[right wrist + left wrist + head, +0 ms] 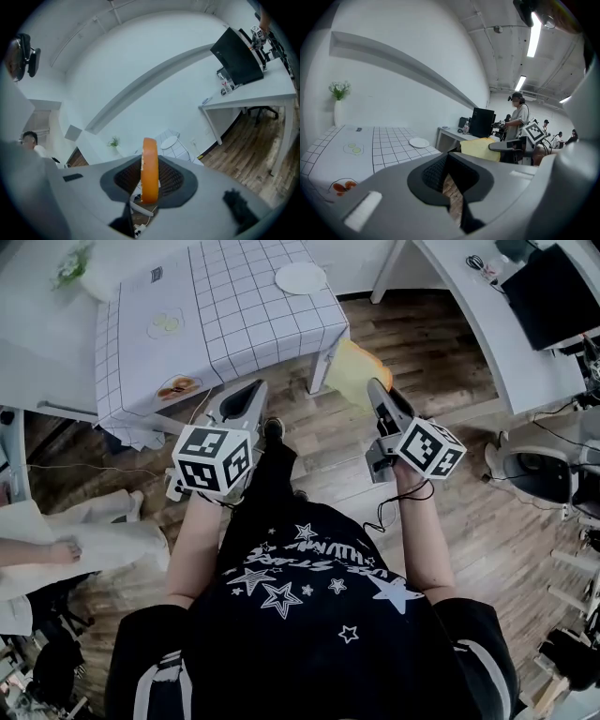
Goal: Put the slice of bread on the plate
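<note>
The slice of bread [352, 373], pale yellow with an orange crust, stands on edge in my right gripper [373, 388], which is shut on it over the wooden floor, short of the table. In the right gripper view the crust [150, 169] rises between the two pads. The white plate [301, 277] lies on the far right part of the checked tablecloth [253, 306]; it also shows as plate [419, 142] and plate [170, 142]. My left gripper [246, 395] hovers beside the table's near corner, jaws slightly apart with only floor between them [452, 187].
A vase of flowers [73, 263] stands at the table's far left; food pictures [165, 324] mark the cloth. A white desk with a monitor [553, 292] and a chair [534, 470] are at the right. A seated person [56, 554] is at the left.
</note>
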Available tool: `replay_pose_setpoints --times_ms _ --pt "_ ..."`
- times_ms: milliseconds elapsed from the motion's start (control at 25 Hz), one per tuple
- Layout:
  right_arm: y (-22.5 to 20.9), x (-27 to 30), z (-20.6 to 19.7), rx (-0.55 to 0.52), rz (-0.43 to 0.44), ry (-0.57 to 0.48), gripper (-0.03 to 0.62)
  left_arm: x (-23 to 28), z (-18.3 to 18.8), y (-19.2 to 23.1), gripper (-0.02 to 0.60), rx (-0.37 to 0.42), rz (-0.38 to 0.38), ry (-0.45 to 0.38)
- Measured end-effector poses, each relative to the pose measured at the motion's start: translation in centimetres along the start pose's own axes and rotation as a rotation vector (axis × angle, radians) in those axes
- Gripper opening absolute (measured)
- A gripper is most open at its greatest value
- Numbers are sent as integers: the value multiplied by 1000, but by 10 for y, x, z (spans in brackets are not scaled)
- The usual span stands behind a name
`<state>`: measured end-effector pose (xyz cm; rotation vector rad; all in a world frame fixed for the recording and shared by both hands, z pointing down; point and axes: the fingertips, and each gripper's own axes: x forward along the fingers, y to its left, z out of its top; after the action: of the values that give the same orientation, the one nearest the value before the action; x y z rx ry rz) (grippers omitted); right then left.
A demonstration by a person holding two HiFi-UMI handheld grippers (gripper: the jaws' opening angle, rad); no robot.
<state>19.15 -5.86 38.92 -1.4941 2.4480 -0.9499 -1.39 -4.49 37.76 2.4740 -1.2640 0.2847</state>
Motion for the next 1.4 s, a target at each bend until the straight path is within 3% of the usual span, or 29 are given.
replay_pose_setpoints --times_ms 520,1400 --pt "-23 84 34 -22 -19 29 97 73 27 60 9 -23 -23 -3" --pt "-58 262 89 -102 -112 112 97 178 83 202 9 -75 -22 22"
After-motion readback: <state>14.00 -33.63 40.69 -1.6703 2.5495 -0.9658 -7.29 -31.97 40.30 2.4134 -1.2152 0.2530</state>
